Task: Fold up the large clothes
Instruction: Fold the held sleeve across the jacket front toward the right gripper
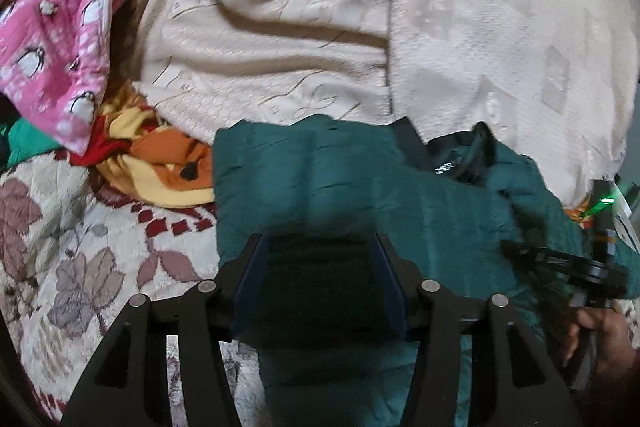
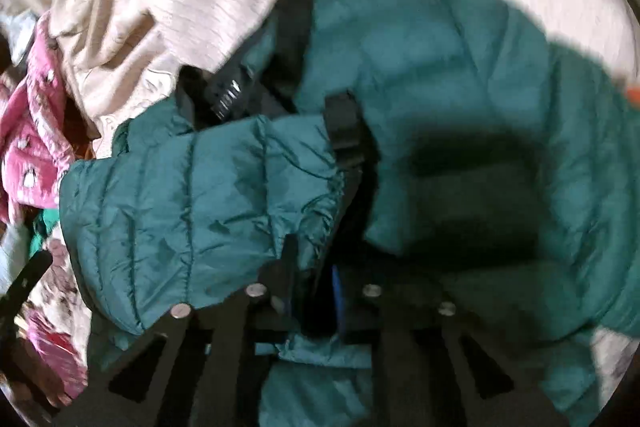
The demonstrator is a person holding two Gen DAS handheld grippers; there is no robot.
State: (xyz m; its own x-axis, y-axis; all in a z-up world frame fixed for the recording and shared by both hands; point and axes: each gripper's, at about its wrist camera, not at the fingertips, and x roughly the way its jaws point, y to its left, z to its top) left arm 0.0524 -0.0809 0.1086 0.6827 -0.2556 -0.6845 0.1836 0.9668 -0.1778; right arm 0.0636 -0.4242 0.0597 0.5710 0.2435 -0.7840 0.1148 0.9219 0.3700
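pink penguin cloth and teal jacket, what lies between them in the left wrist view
An orange, yellow and red patterned cloth lies bunched between the pink penguin cloth and the teal jacket, shown in the left wrist view.

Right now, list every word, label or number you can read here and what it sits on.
Nothing can be read.
Pale lettering on the black inner collar label of the teal puffer jacket: too blurred to read in either wrist view.
The pink penguin-print cloth carries pictures only, no text.

Right tool [image 2: 316, 291] tips (jacket-buried)
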